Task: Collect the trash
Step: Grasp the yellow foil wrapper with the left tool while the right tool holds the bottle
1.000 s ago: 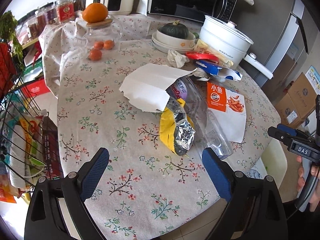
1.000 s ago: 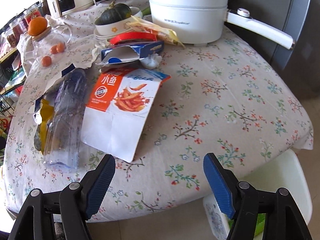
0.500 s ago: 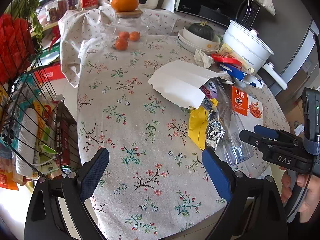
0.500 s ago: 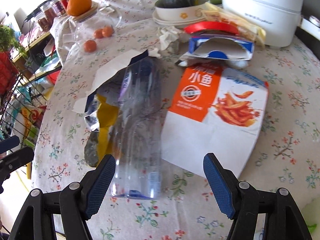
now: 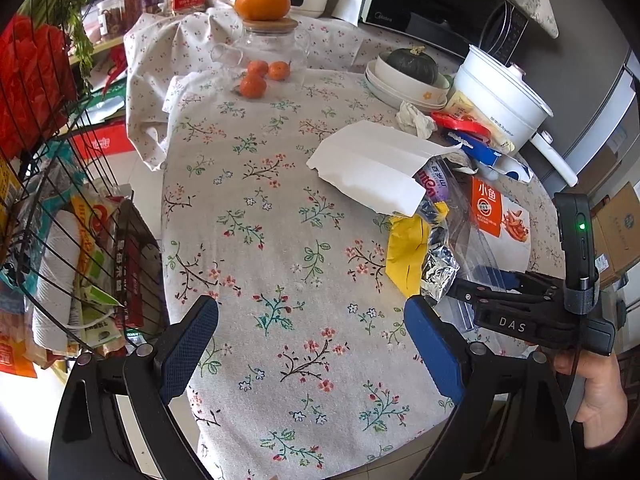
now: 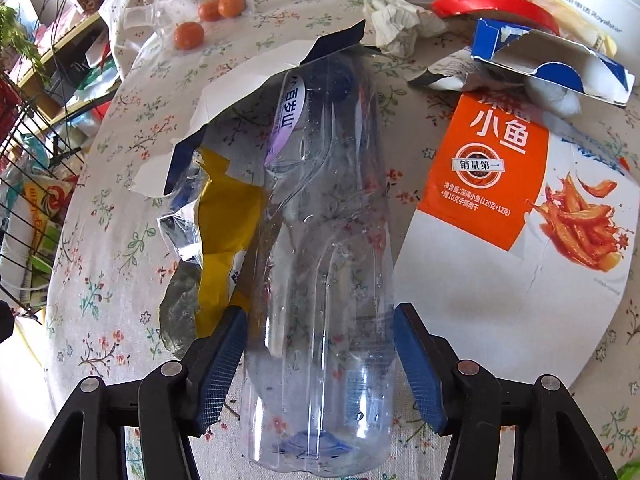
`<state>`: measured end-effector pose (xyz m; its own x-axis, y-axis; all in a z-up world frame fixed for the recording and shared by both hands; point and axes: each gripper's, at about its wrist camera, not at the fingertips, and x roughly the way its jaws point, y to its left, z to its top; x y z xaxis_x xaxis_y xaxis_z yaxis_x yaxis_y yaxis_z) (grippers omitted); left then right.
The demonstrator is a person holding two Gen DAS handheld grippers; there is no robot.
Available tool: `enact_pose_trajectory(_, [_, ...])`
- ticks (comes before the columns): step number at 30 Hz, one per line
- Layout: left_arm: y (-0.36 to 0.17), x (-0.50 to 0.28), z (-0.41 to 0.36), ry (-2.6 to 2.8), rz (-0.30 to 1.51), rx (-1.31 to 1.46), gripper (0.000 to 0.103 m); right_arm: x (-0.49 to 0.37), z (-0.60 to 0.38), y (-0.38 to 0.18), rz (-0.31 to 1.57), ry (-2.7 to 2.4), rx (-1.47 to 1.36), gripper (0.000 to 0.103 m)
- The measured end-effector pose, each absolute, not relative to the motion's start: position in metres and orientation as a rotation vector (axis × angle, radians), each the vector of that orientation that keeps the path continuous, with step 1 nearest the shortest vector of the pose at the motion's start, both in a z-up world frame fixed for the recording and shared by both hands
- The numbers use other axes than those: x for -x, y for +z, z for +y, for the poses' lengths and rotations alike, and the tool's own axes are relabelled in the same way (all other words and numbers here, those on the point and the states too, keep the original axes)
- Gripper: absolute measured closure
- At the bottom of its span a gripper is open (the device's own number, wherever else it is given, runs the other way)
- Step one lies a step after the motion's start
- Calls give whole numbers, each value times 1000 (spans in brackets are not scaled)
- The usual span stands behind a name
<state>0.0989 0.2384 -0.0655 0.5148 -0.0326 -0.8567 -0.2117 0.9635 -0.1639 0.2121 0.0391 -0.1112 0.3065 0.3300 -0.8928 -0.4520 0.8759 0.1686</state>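
Clear bottle [image 6: 324, 280] lying between right tool [image 6: 320, 356] jaws, closing, pads just beside

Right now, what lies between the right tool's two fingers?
In the right wrist view, the clear plastic bottle, lying on the floral tablecloth, sits between the closing fingers of the right tool; nothing else is in that gap.

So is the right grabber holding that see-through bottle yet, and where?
Not clearly yet. The right gripper is closing around the bottom end of the clear plastic bottle lying on the table; whether its pads press it cannot be told. The left gripper holds nothing.
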Motion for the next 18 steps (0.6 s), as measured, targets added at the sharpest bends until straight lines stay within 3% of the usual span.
enact_pose_trajectory(5, [-65, -100, 236, 105, 1024, 263, 7, -215, 32, -117, 1176, 526, 82, 40])
enact_pose_trajectory(18, [-74, -114, 197, 1, 1051, 219, 8, -188, -25, -48, 1010, 542, 43, 41])
